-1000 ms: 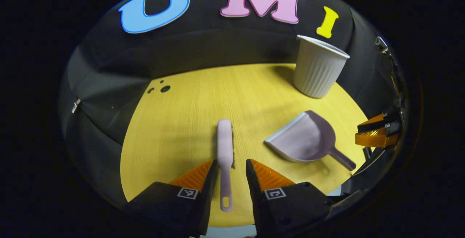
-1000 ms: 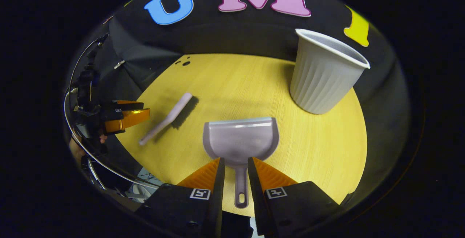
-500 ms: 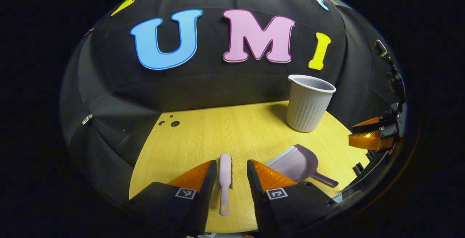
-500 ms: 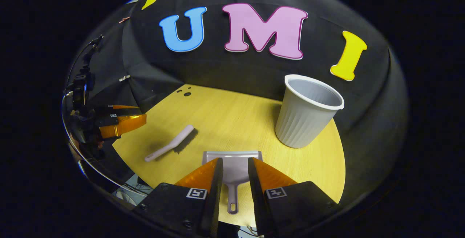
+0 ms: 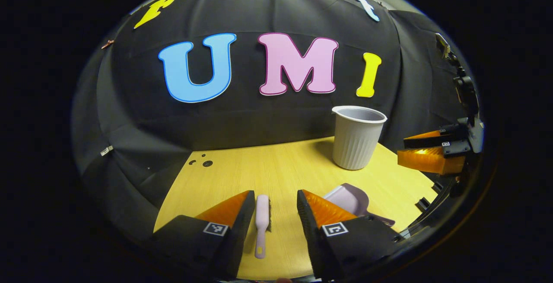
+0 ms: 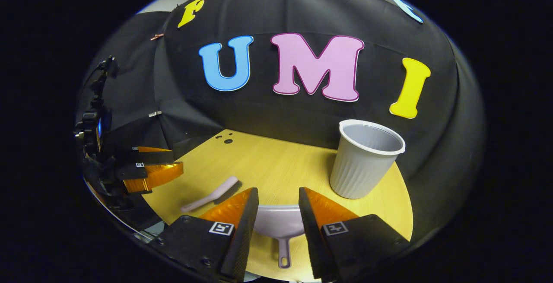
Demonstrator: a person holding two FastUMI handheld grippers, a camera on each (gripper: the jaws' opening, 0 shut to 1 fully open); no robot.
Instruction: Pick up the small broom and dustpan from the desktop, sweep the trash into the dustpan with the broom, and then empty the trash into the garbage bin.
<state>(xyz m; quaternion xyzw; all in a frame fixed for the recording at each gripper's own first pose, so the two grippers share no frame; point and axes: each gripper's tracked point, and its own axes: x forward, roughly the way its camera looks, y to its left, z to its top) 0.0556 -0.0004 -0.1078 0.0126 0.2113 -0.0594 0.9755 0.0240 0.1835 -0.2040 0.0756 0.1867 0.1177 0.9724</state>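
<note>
- Our left gripper [image 5: 272, 203] has its fingers spread wide, holding nothing; the small pale pink plastic broom [image 5: 261, 222] lies flat on the yellow wooden desktop [image 5: 281, 166] between them, untouched.
- Our right gripper [image 6: 276, 201] is likewise wide apart and empty, straddling the pale lilac plastic dustpan [image 6: 278, 229], whose handle points back towards us.
- The ribbed grey plastic garbage bin [image 6: 360, 164] stands upright at the desktop's far right, well apart from both tools.
- We see small dark trash bits [image 5: 203, 162] near the far left edge.

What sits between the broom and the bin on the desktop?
Bare desktop separates the broom from the bin in the right gripper view; the dustpan lies nearer.
</note>
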